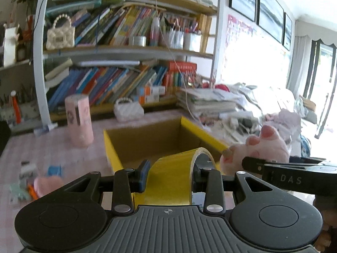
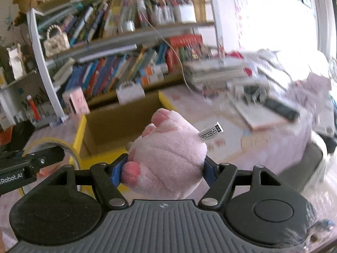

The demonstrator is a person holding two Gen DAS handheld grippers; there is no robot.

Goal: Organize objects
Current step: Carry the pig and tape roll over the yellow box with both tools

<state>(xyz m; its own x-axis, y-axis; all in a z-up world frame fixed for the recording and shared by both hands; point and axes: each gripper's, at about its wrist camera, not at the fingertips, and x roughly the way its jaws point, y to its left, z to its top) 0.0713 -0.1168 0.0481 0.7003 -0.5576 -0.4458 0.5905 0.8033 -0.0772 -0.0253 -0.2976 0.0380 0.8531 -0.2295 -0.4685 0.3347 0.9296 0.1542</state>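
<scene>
The left gripper [image 1: 169, 174] was clenched on a yellow tape roll [image 1: 179, 175], held just near of the open yellow box [image 1: 147, 141] on the desk [image 1: 52, 147]. To its right, the right gripper [image 2: 166, 168] grasped a pink plush paw [image 2: 168, 158], raised near the box's near right corner. A pink cylinder [image 1: 79, 120] stood left of the box.

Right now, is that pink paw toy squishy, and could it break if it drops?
Probably squishy: the pink plush paw is fuzzy and bulges between the right gripper's fingers. Likely light, and unlikely to break if dropped into the yellow box, since it looks like stuffed fabric.
</scene>
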